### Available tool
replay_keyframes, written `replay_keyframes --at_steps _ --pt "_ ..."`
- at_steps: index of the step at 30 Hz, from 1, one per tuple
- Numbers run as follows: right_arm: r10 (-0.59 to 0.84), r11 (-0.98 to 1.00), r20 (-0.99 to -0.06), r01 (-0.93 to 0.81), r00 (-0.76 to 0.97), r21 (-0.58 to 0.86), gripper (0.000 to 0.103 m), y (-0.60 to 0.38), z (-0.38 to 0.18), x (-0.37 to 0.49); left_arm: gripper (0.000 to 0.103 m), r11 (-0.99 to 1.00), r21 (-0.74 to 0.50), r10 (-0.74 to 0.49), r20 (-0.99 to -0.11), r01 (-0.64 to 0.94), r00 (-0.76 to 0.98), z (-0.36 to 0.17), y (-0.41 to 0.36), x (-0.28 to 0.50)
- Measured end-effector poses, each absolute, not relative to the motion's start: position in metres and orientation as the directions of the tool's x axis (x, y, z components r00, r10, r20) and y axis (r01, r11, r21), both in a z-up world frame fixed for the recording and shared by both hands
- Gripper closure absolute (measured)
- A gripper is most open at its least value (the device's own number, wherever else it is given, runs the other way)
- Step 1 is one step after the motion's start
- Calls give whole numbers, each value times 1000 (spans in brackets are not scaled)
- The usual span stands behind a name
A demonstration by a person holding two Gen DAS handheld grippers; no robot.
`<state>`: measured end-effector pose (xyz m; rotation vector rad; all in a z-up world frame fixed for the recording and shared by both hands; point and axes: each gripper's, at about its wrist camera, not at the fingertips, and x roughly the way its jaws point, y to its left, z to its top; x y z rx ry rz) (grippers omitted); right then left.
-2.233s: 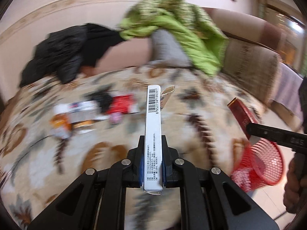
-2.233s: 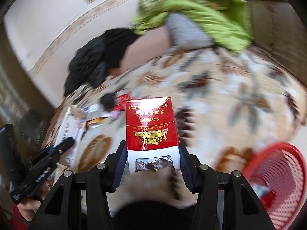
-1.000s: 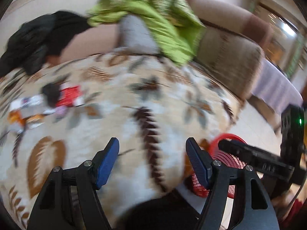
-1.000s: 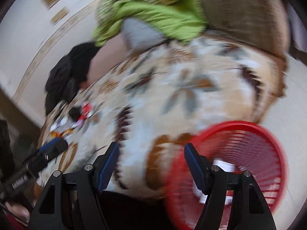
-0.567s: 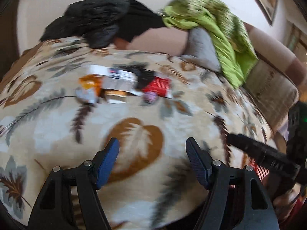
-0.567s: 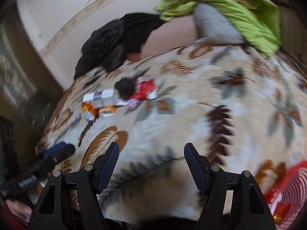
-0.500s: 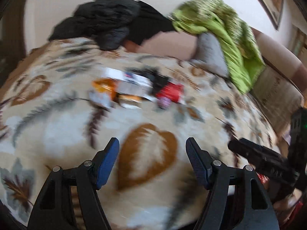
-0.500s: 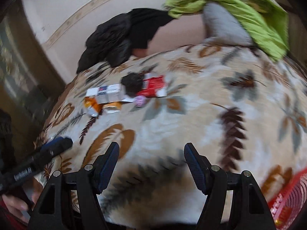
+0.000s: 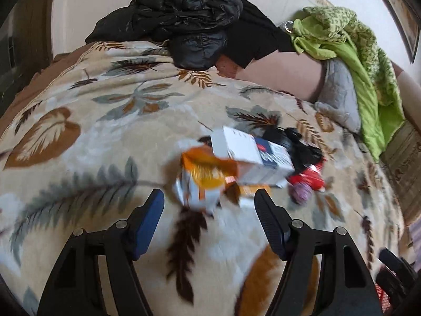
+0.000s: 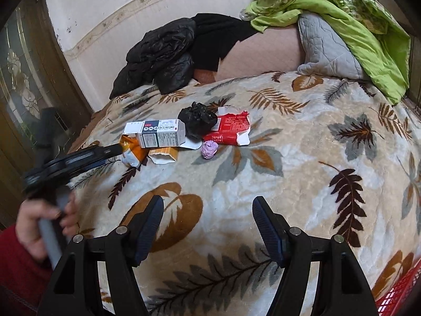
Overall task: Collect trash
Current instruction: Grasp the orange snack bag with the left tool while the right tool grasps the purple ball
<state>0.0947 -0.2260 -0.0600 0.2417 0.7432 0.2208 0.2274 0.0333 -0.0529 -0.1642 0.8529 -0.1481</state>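
The left hand-held gripper [image 9: 209,205] is reaching with its jaws spread wide and nothing between them, its tips sitting just short of the crumpled orange wrapper [image 9: 204,179] at the left end of the trash cluster on the leaf-patterned blanket [image 9: 105,137]. The risk here is a loose bite: the wrapper is lying partly under the white carton [image 10: 155,133], so closing may be catching the carton's corner or a fold of soft blanket instead. In the left wrist view this pile is blurred, so exact contact is hard to judge.

Moving right, a torn orange-and-white scrap [image 10: 162,155] is lying against the carton, then a black crumpled bag [image 10: 197,121], a small purple wad [image 10: 209,149] and a torn red packet [image 10: 230,129], all touching or just beside one another. Pulling one piece could be dragging its neighbours across the bed.

The right hand-held gripper [image 10: 208,221] is hovering well short of the pile, jaws likewise wide apart and empty. Only a sliver of the red basket [image 10: 397,292] is showing at the far right edge, so light scraps may be missing it on the carry.
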Motion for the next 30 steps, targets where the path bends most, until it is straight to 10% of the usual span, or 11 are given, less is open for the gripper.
replay_keyframes --at_steps 6,18,30 --pt "294 946 -640 -121 710 300 29 -225 -61 97 55 972 -228 -209 -748 51 630 -79 35 261" --pt "345 922 -692 -91 634 376 30 -226 -79 149 57 977 -210 -188 -741 44 645 -51 36 175" --pt "259 964 -758 -119 599 236 55 -191 -103 252 57 993 -109 -111 -674 50 731 -63 17 134"
